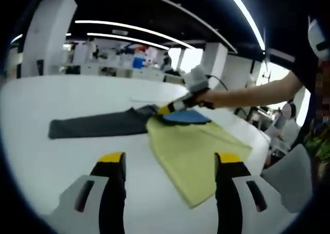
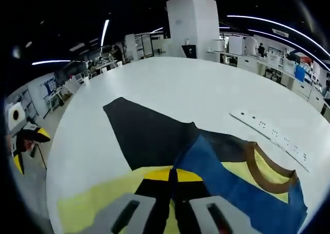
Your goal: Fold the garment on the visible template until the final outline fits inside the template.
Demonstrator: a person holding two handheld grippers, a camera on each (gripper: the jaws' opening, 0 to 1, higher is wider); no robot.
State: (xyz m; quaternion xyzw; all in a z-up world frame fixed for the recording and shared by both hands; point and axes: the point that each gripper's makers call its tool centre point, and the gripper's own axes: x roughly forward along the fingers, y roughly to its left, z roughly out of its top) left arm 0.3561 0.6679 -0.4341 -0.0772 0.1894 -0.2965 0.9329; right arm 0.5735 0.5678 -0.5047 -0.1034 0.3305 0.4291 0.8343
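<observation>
Garment (image 1: 196, 151) spread on the white table (image 1: 62, 100).
Right gripper (image 2: 172, 180), jaws closed, pinches the garment's blue fold; left gripper (image 1: 170, 159), jaws wide apart and empty, hovers at its 6 o'clock edge.

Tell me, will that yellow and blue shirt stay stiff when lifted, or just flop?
Probably flop: the shirt lies flat and creased on the white table. Likely light, since the right hand-held gripper, shut on its blue part, has turned it over the yellow.

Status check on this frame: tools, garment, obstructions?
Left tool open, hovering over table. Right tool shut on garment by the collar. Power strip lies nearby on table.
</observation>
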